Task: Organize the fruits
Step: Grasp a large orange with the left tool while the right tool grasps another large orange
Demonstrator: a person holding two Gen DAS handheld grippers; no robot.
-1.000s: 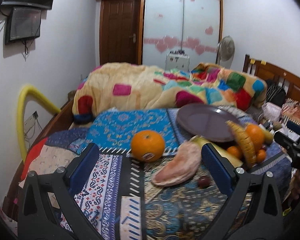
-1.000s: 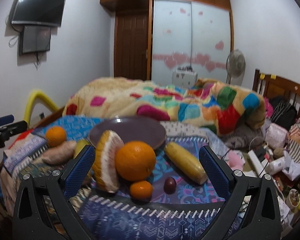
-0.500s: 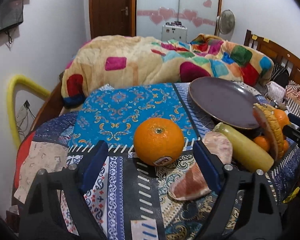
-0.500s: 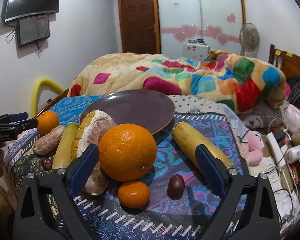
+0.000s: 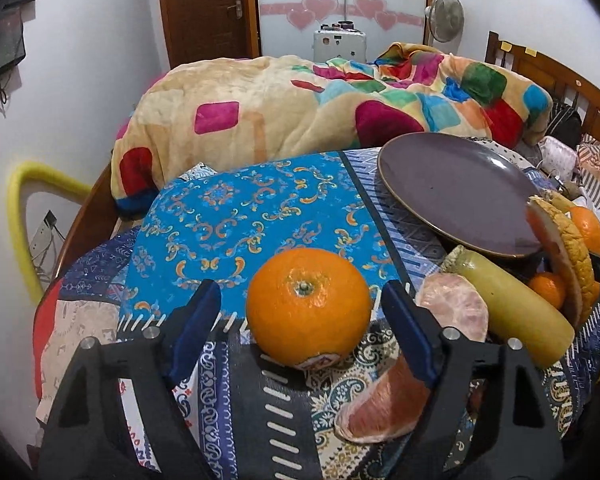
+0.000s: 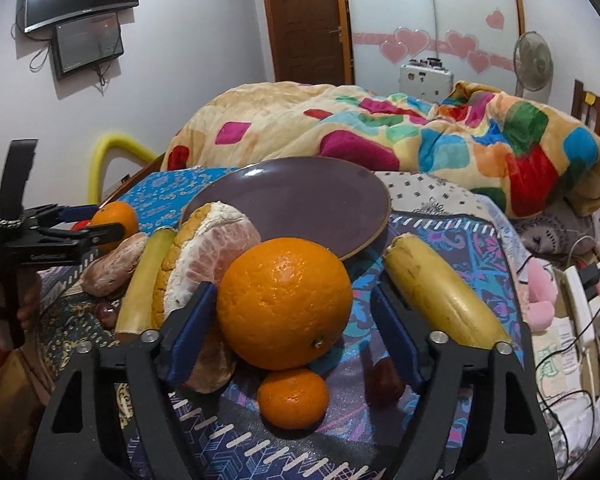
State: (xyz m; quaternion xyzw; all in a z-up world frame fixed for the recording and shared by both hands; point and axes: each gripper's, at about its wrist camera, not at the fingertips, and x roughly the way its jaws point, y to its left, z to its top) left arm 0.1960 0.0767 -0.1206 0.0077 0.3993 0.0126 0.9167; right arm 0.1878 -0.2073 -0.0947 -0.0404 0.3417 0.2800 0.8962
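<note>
L wrist view:
L gripper (image 5: 302,320): closing in w/ jaws wide apart; a sec ago it was hanging back, now the blue pads are bracketing the fruit on both sides, gap left on each.
Orange (L) (image 5: 308,307): sitting on the patterned cloth (image 5: 236,220), stem up, sticker at the base, filling far more of the view than 1 s ago; not gripped yet.
Pomelo segment (image 5: 452,312): lying just right of the orange, partly behind the right finger.
Plate (image 5: 452,196): staying empty, tilted on the cloth, up-right of the orange.

R wrist view:
R gripper (image 6: 292,326): also advancing, spread open; the big orange (image 6: 284,304) is now sitting between the pads, the left pad looking close to or touching it, can't tell which.
Small mandarin (image 6: 293,398): lying just below the big orange, near the camera.
Peeled pomelo (image 6: 212,248): leaning left of the big orange, behind the left finger.
Banana (image 6: 440,296): lying right of it, outside the right finger.

Meaning: both tools are lining up on an orange each; likely grasp next, then carry to the plate. Nothing sorted so far.
</note>
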